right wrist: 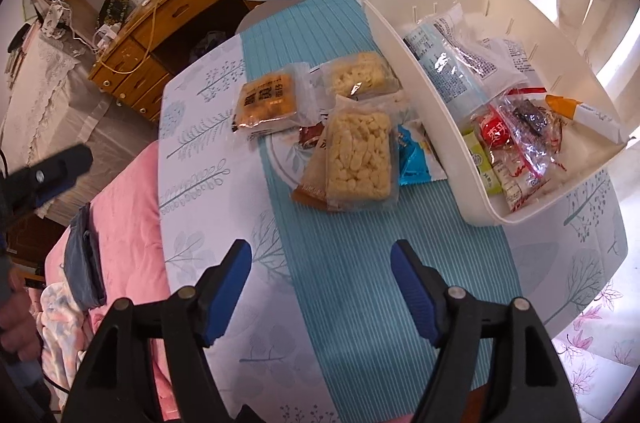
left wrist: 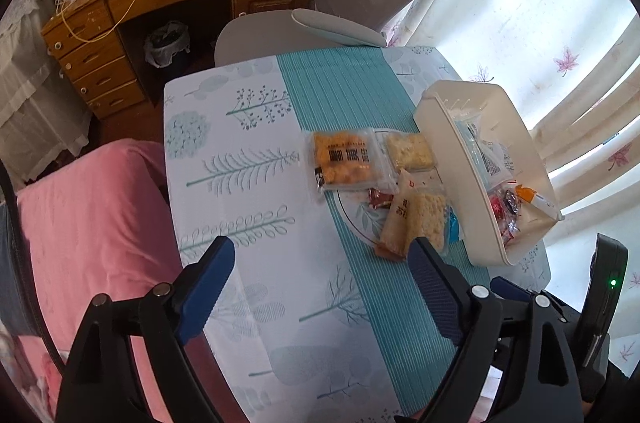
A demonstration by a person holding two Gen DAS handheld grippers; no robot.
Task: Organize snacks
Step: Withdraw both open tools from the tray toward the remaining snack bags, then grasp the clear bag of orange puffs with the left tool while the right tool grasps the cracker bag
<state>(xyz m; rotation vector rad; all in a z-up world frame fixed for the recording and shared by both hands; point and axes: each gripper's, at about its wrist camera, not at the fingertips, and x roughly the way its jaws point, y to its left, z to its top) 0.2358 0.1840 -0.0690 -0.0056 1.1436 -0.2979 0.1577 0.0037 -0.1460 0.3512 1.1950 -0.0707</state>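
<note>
Several snack packets (right wrist: 352, 127) beyond open right tongs (right wrist: 320, 263)

Both wrist views look steeply down, sharing the table (left wrist: 240, 151) and bin (right wrist: 440, 159).

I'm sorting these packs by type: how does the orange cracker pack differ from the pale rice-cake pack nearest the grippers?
The orange cracker pack holds golden-orange pieces under bold dark lettering; the pale rice-cake pack holds creamy puffed pieces, with no lettering over them. The cracker pack lies flat on the tablecloth, farther from the basket; the rice-cake pack rests across other packets, closer to it. Both are clear-wrapped, roughly square, and still outside the basket.
</note>
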